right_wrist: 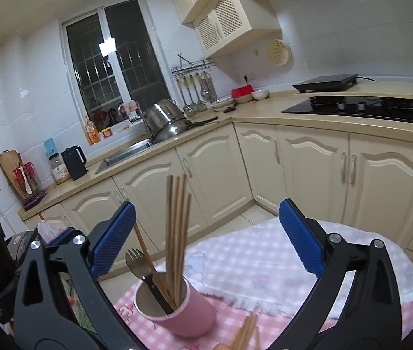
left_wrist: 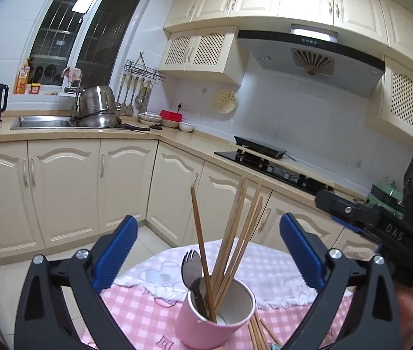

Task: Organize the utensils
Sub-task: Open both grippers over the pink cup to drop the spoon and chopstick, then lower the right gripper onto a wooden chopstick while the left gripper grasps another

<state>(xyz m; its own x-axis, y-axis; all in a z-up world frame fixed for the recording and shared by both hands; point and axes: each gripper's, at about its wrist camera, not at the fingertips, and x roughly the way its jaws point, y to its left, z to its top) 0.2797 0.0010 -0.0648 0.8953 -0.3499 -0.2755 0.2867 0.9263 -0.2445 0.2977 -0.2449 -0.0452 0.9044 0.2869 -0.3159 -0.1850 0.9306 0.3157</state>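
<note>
A pink cup [left_wrist: 206, 325] stands on a pink checked tablecloth [left_wrist: 136, 315] and holds several wooden chopsticks [left_wrist: 235, 233] and a dark spork [left_wrist: 191, 268]. My left gripper [left_wrist: 206, 250] is open and empty, its blue pads on either side above the cup. More loose chopsticks [left_wrist: 257, 334] lie on the cloth right of the cup. In the right wrist view the cup [right_wrist: 183, 315], its chopsticks [right_wrist: 178, 233] and spork [right_wrist: 136, 262] sit lower left. My right gripper [right_wrist: 206, 239] is open and empty above the cloth, with loose chopsticks [right_wrist: 245, 334] below it.
The right gripper's black body [left_wrist: 381, 227] shows at the right of the left wrist view. Cream kitchen cabinets [left_wrist: 60, 192], a sink with steel pots [left_wrist: 98, 108] and a black stove [right_wrist: 360, 108] line the counter behind the round table.
</note>
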